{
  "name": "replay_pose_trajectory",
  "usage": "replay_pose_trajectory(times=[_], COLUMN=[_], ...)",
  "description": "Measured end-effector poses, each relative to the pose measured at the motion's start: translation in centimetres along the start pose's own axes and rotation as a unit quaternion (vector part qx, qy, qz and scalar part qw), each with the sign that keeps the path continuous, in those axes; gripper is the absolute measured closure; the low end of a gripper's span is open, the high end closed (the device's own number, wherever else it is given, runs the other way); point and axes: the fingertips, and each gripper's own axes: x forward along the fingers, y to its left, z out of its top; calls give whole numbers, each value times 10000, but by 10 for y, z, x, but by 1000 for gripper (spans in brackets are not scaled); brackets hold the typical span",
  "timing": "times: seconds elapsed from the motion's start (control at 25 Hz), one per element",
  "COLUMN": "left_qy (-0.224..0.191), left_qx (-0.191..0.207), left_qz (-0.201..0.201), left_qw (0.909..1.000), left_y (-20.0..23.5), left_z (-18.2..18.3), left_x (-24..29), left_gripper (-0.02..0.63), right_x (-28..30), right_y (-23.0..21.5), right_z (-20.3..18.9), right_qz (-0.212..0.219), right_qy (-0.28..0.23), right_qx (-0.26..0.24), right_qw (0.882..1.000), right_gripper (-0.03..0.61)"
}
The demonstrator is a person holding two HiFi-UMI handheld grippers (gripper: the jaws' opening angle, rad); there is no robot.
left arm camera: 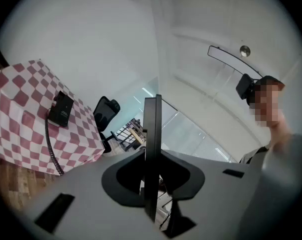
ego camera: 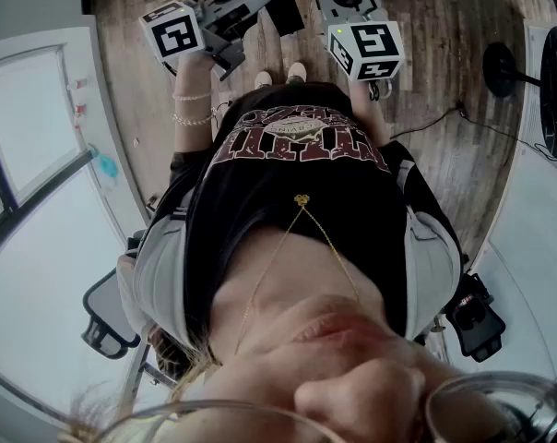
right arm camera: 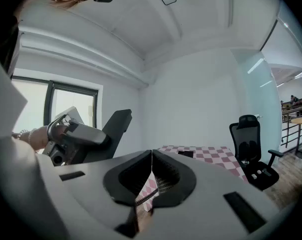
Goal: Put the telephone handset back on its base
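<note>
In the left gripper view, the left gripper (left arm camera: 152, 134) is holding its jaws together as one dark upright bar, with no gap showing and nothing between them. The checked table (left arm camera: 21, 109) is standing well apart from it, off to the left, and the black telephone (left arm camera: 61, 109) is lying on that table near its edge, its coiled cord (left arm camera: 47, 144) hanging down the cloth, too small for telling handset from base. An office chair (left arm camera: 106, 111) is standing beside the table. In the right gripper view, the right gripper (right arm camera: 151, 156) is showing its jaws meeting in a thin line, empty, and is pointing towards the table, with the chair standing to the table's right. In the head view, both grippers are being held side by side over the wooden floor (ego camera: 444, 81), short of the table, in front of a black shirt (ego camera: 297, 155)
</note>
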Motion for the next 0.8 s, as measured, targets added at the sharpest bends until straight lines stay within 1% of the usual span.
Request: replay_pose_trajectory(times=[0.08, 0.28, 0.48, 0.56, 0.68, 0.8], left_qy=[-3, -65, -60, -72, -116, -86], left_qx=[87, 103, 119, 59, -110, 22], left_qz=[10, 75, 165, 185, 140, 74], left_qw=[10000, 9999, 9998, 9998, 9998, 9999], left_y=[-6, -4, 0, 7, 21, 14], left_z=[5, 7, 6, 10, 16, 17], left_x=[1, 1, 2, 4, 6, 4], left_gripper=[532, 532, 532, 532, 532, 532], right_x=[1, 2, 3, 8, 18, 14], right_y=[1, -1, -8, -13, -21, -17], right_z=[0, 1, -4, -4, -5, -4], right_qz=[26, 132, 151, 151, 144, 89], right_qy=[-19, -147, -94, -69, -22, -85], right_qx=[3, 135, 162, 180, 179, 127], right_qw=[10000, 9997, 9997, 9997, 9997, 9998], right_gripper=[555, 555, 555, 555, 555, 555])
